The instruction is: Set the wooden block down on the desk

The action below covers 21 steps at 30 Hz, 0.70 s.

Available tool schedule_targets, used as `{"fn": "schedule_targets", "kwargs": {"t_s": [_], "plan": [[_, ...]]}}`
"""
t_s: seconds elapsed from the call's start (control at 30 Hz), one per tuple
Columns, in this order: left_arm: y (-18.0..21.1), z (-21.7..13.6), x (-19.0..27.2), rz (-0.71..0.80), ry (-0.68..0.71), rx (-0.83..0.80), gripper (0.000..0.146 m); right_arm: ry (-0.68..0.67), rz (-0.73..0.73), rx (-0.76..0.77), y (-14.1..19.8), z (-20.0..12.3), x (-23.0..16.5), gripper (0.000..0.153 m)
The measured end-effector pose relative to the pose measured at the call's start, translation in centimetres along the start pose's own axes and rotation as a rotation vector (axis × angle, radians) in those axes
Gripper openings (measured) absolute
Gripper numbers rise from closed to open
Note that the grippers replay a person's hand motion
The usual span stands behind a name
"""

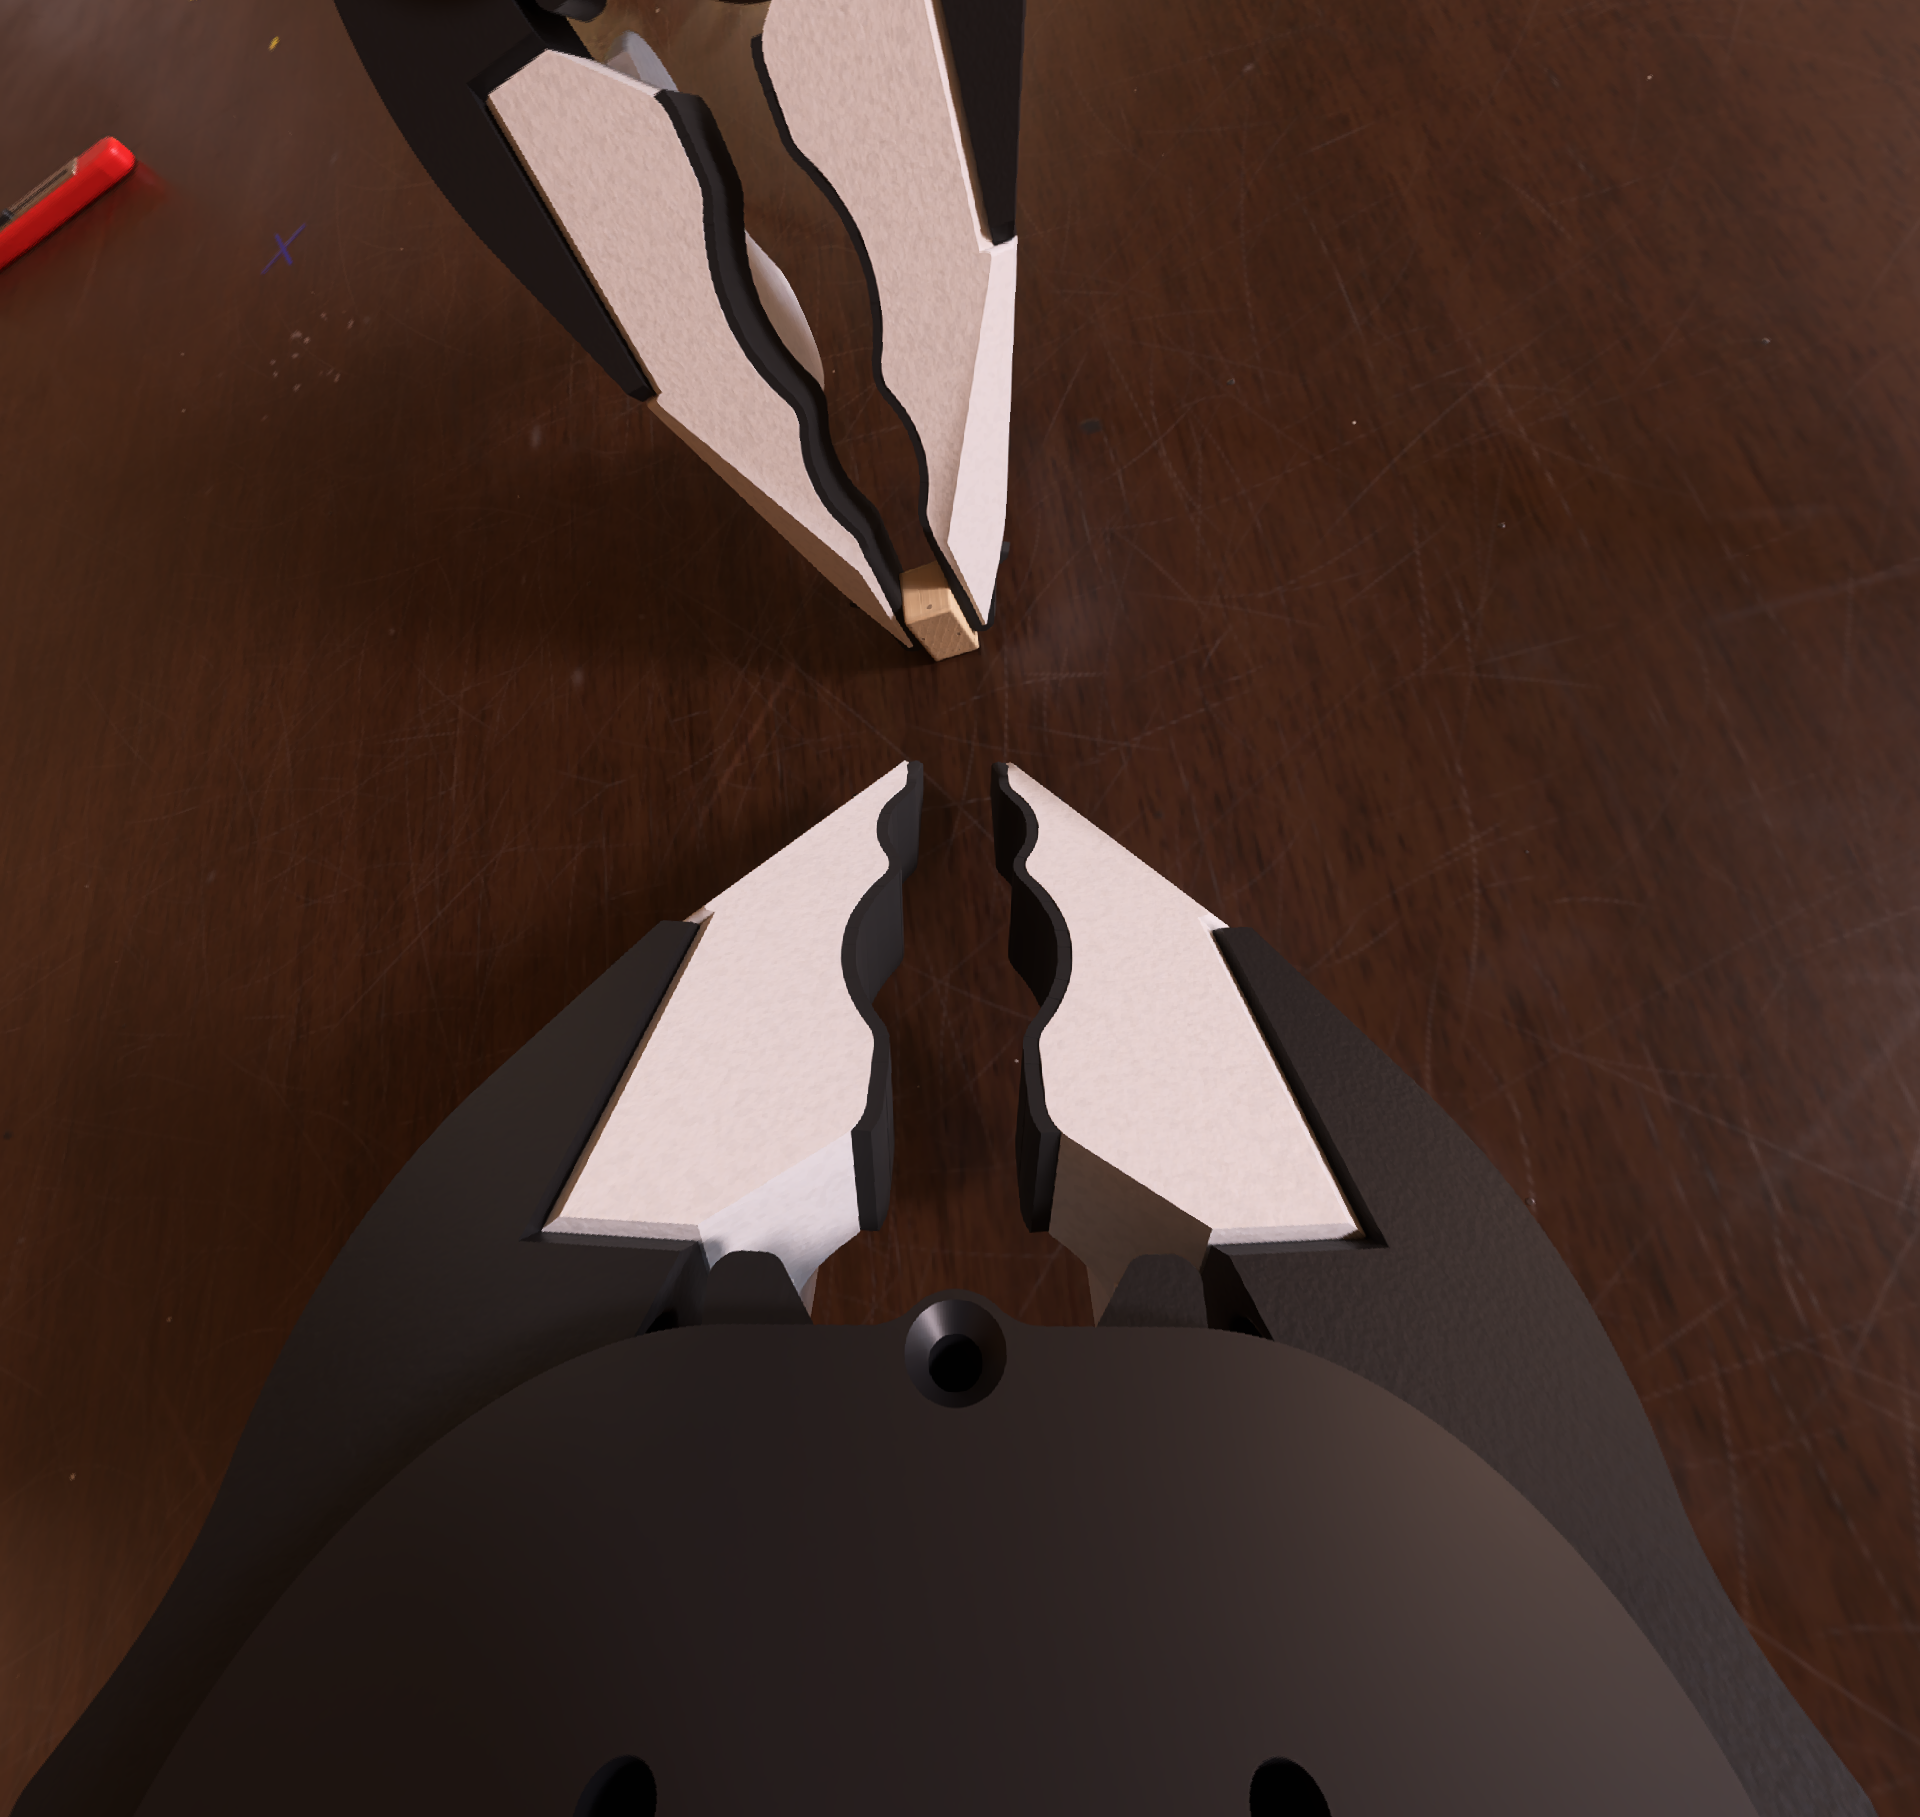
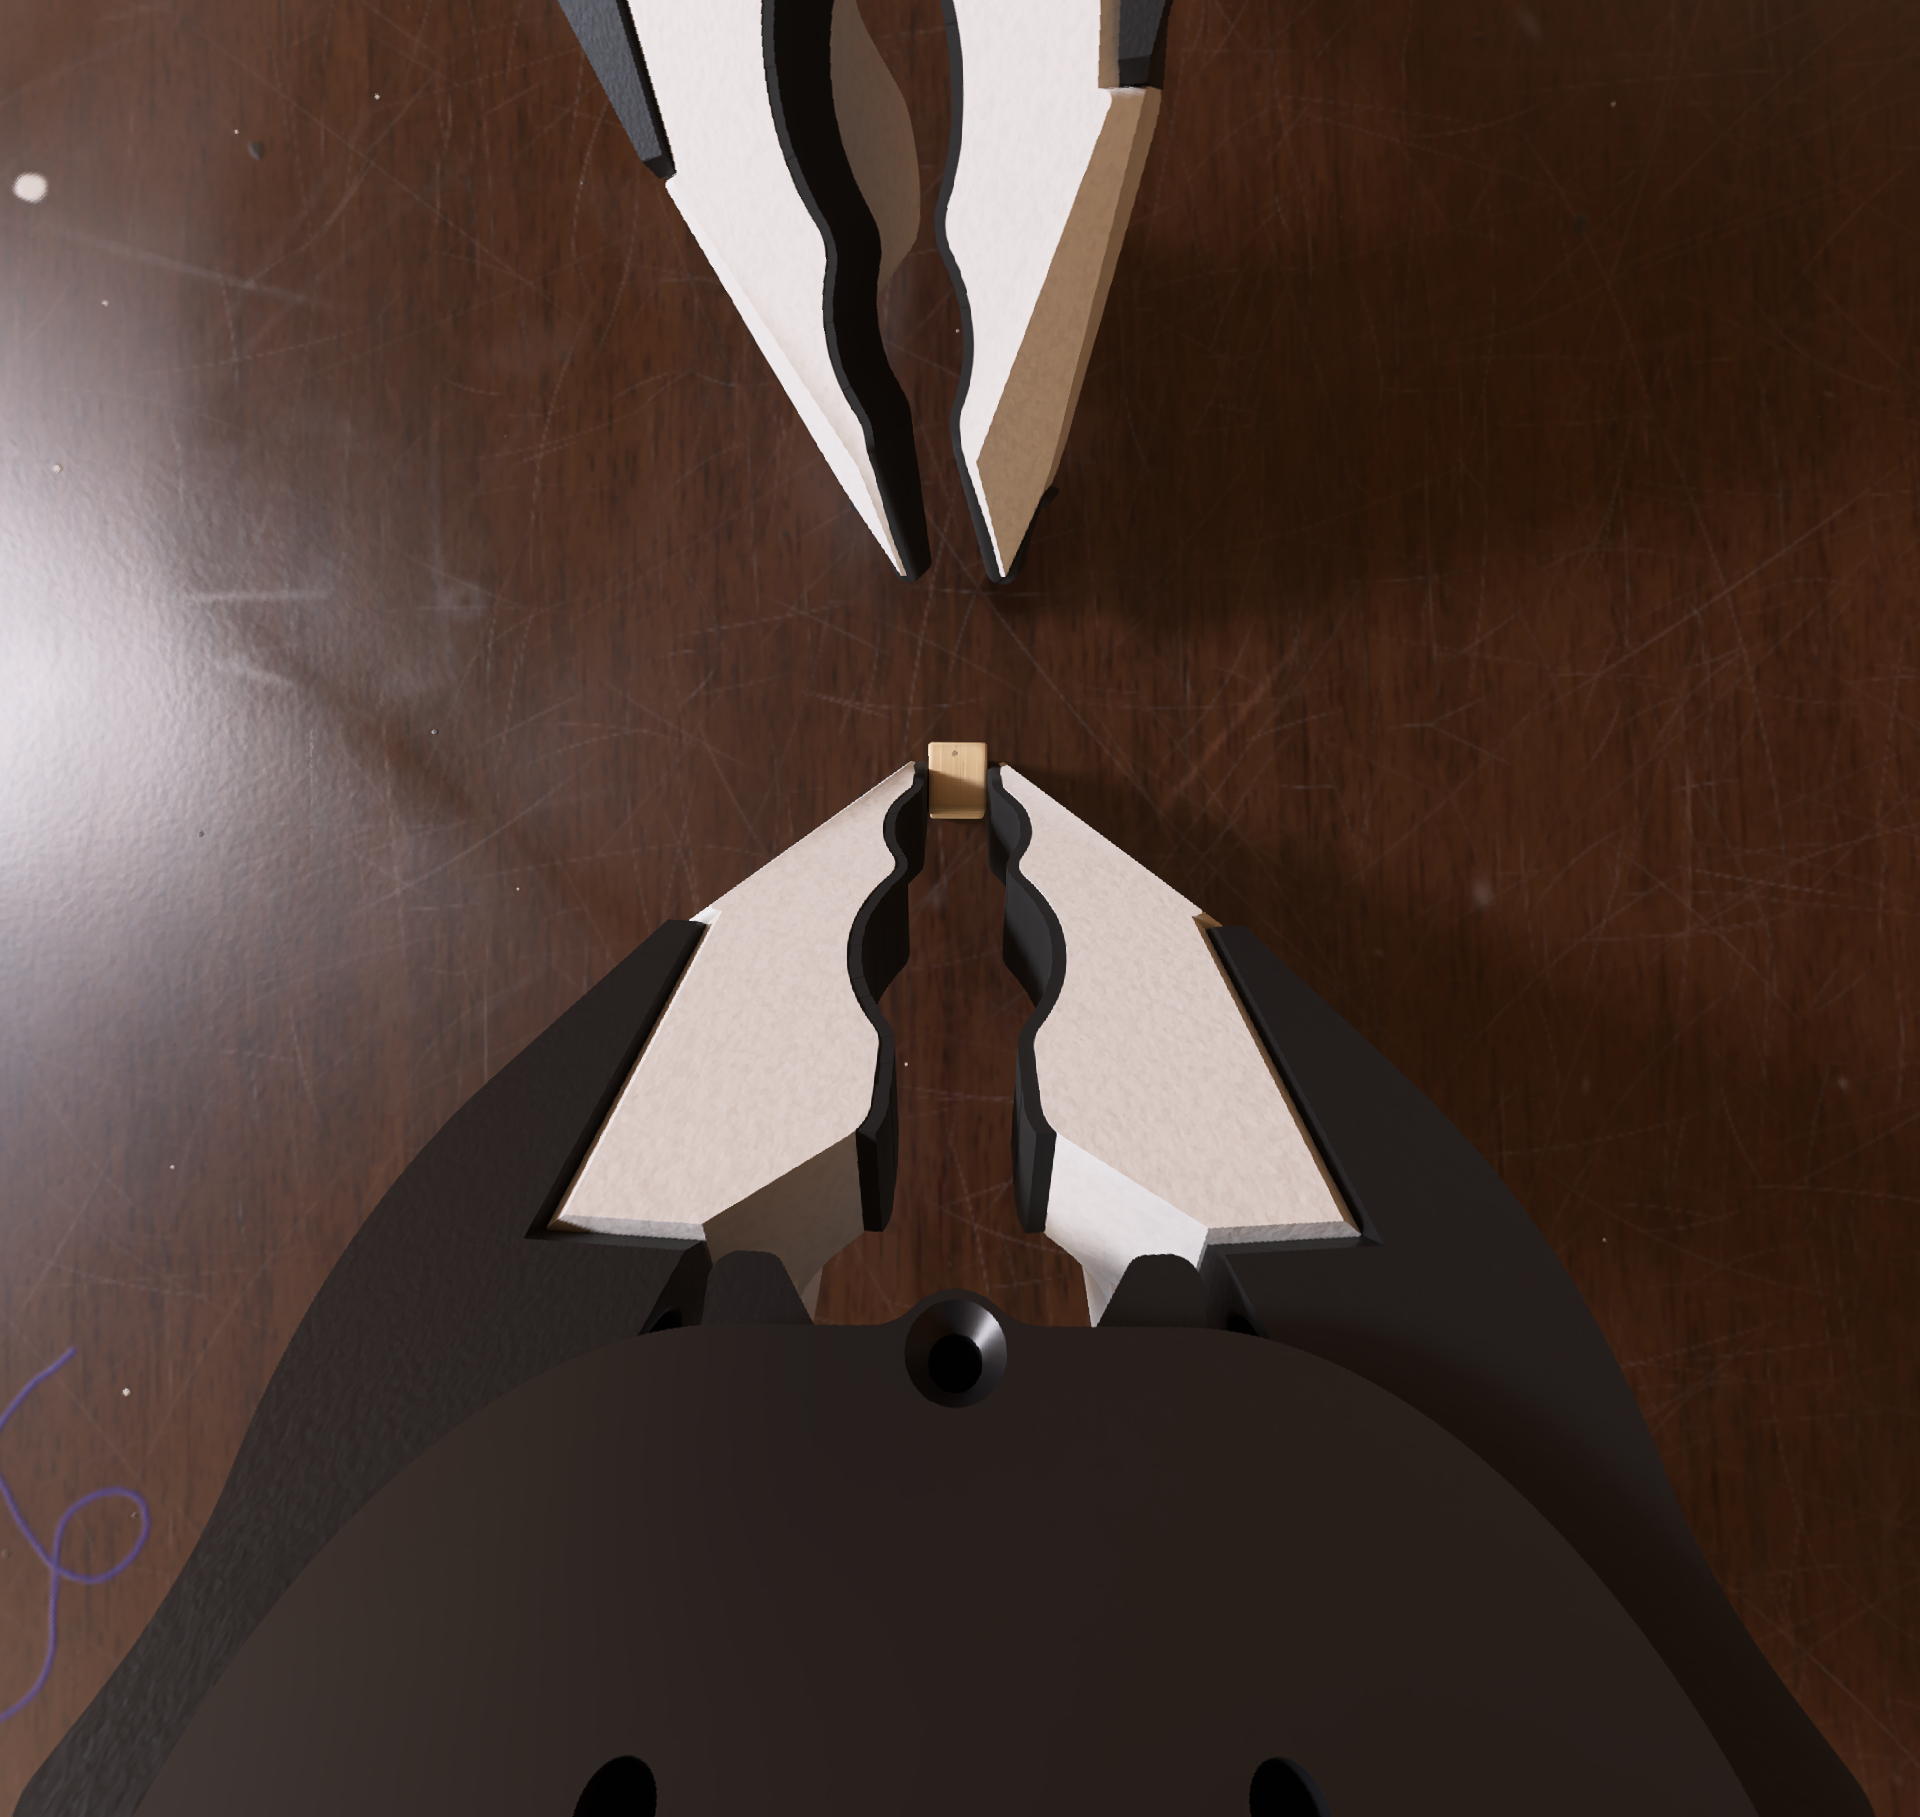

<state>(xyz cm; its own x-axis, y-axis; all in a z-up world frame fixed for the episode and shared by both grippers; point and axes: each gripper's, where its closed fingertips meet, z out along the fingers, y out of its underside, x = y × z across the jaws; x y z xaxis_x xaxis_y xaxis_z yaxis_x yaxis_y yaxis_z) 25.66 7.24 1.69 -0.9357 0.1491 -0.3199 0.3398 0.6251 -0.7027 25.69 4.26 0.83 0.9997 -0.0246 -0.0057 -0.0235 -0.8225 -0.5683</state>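
Note:
A small light wooden block is pinched between the tips of my right gripper, which is shut on it. In the left wrist view the block sticks out below the right gripper, very close to the dark brown desk; I cannot tell whether it touches. My left gripper faces it tip to tip a short way off. Its jaws stand slightly apart with nothing between them. It also shows at the top of the right wrist view.
A red pen-like object lies on the desk at the far left. The scratched desk surface has a purple scribble and a bright glare patch on the left.

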Motion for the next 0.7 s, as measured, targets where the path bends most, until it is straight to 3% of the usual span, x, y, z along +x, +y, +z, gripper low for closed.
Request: {"fn": "schedule_targets", "kwargs": {"t_s": [0.7], "plan": [[-0.35, 0.33, 0.71, -0.065, 0.096, 0.005, 0.015, -0.041, -0.032, -0.013, -0.14, 0.07, -0.73, 0.010]]}}
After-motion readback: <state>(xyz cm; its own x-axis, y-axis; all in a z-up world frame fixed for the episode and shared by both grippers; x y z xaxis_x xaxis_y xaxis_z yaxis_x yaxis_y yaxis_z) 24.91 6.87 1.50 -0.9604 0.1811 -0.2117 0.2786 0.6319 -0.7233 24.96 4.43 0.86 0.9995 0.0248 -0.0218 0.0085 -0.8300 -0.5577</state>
